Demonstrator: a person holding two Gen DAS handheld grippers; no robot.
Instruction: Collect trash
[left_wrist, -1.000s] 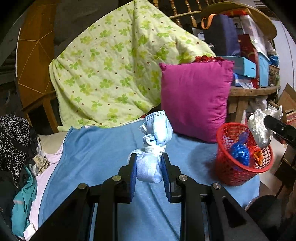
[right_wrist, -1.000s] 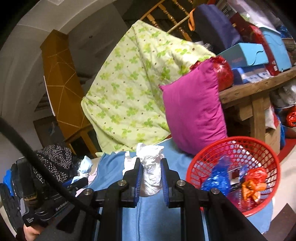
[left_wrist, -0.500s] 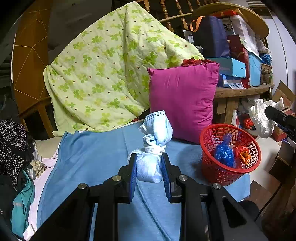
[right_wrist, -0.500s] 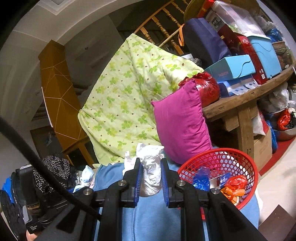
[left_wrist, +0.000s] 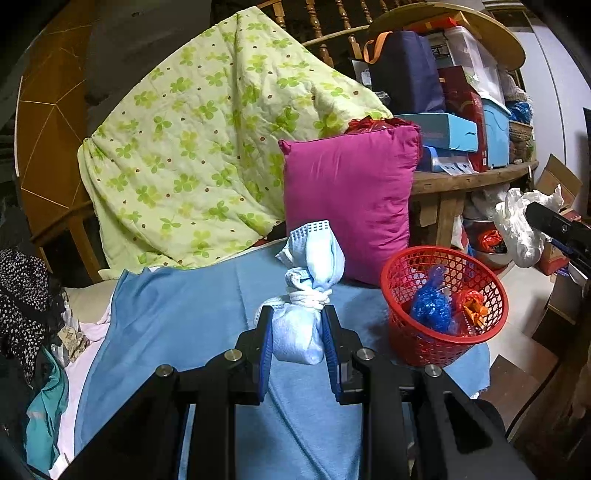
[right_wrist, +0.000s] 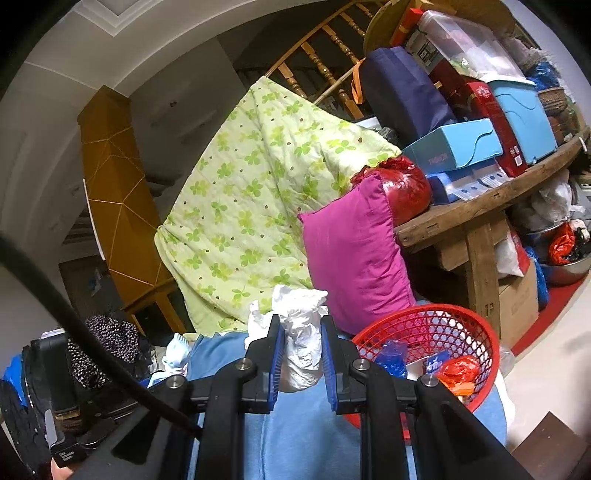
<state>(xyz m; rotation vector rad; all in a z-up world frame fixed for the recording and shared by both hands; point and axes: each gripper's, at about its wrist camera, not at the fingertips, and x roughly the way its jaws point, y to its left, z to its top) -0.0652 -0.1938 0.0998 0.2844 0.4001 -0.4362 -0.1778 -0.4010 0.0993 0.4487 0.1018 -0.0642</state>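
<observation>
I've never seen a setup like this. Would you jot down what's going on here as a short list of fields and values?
Place: bed with a blue sheet, cluttered room
Left gripper: shut on a knotted light-blue face mask bundle
Right gripper: shut on a crumpled white tissue wad
Bin: red mesh basket on the sheet, beside a magenta pillow
Basket contents: blue wrapper, orange wrapper
Status: both pieces held, not yet in the basket

Blue-sheeted bed (left_wrist: 192, 332) — red basket (left_wrist: 424, 343), magenta pillow (left_wrist: 351, 199) on it.

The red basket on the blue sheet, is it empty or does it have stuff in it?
Partly filled: the red basket holds a blue bag and orange wrapper.
</observation>
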